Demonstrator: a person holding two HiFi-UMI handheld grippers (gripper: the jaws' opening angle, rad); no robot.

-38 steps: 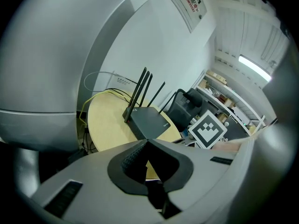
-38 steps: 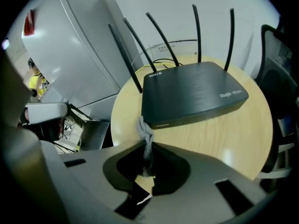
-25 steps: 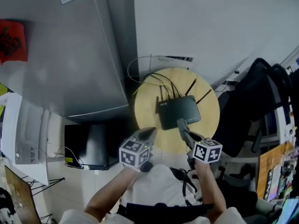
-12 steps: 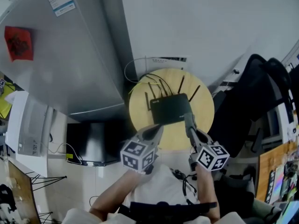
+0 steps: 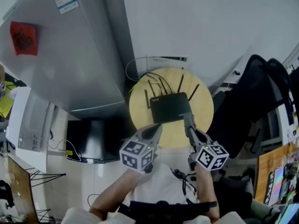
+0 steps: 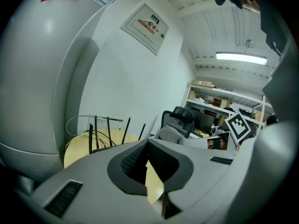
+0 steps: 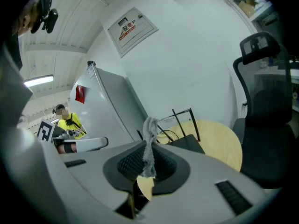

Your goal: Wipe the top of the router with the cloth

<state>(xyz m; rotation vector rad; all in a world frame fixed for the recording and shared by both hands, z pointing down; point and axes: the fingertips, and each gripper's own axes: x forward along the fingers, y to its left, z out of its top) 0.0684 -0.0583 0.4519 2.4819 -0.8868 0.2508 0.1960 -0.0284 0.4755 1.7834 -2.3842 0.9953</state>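
A black router (image 5: 170,107) with several upright antennas lies flat on a round wooden table (image 5: 201,120). My right gripper (image 5: 187,119) points at the router's near right corner, just short of it, and is shut on a small grey cloth (image 7: 149,146) that sticks up between its jaws. In the right gripper view the router (image 7: 186,143) is just ahead on the table (image 7: 219,141). My left gripper (image 5: 157,128) hovers over the table's near left edge, shut with nothing in it; the left gripper view shows the router (image 6: 99,149) to the left beyond its jaws (image 6: 147,142).
A tall grey fridge (image 5: 70,55) stands close to the table's left. A black office chair (image 5: 261,97) is on the right. Cables and a white power strip (image 5: 169,59) lie behind the table against the white wall. A dark box (image 5: 91,143) sits low at the left.
My right gripper has drawn back from over the router's near edge to just in front of it. The left gripper shifted slightly toward the table. The last half second shows almost no movement.
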